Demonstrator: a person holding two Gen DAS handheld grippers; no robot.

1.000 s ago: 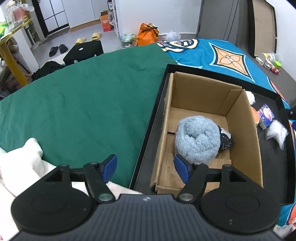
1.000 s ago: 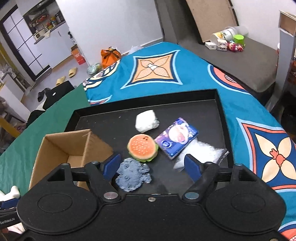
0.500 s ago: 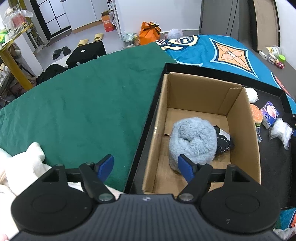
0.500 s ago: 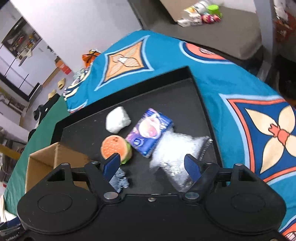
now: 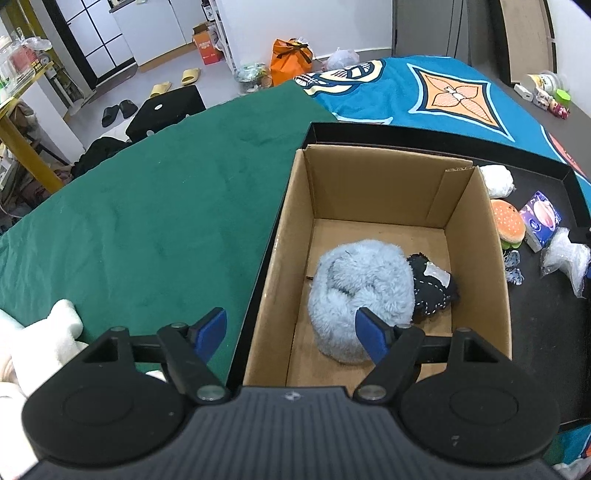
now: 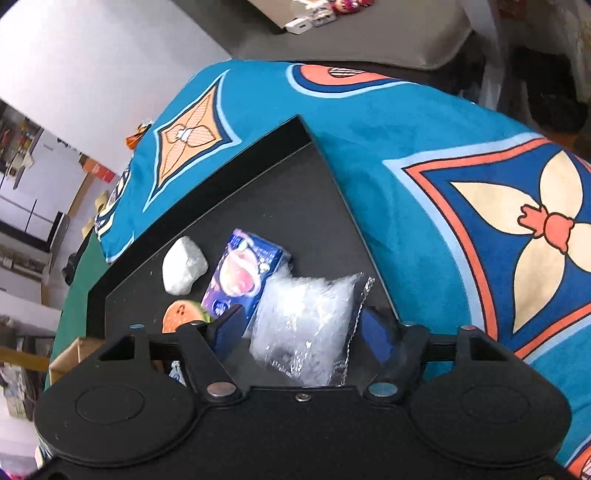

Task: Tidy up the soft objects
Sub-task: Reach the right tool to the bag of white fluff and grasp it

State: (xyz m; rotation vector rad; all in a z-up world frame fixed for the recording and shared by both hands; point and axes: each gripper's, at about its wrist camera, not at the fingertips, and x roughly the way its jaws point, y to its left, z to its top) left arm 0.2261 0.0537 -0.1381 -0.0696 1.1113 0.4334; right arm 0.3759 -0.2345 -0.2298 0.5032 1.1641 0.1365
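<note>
A cardboard box (image 5: 476,236) stands in a black tray (image 5: 546,332). In it lie a fluffy light-blue roll (image 5: 360,291) and a dark stitched plush (image 5: 432,286). My left gripper (image 5: 291,334) is open and empty, held above the box's near left edge. My right gripper (image 6: 304,330) is open, its fingers on either side of a clear plastic bag (image 6: 310,317) lying on the tray (image 6: 295,192). Beside the bag lie a blue tissue pack (image 6: 242,275), a white soft lump (image 6: 184,266) and a burger plush (image 6: 183,315). The bag (image 5: 565,258) and the burger (image 5: 508,223) also show in the left wrist view.
The tray rests on a bed with a green cloth (image 5: 147,206) and a teal patterned blanket (image 6: 443,155). A white fluffy fabric (image 5: 40,332) lies at the near left. A small blue-grey plush (image 5: 513,266) lies on the tray by the box. A grey bench with small items (image 6: 369,33) stands beyond.
My right gripper has moved right and down, from over the burger and grey plush to around the clear plastic bag. My left gripper has drawn back slightly from the box.
</note>
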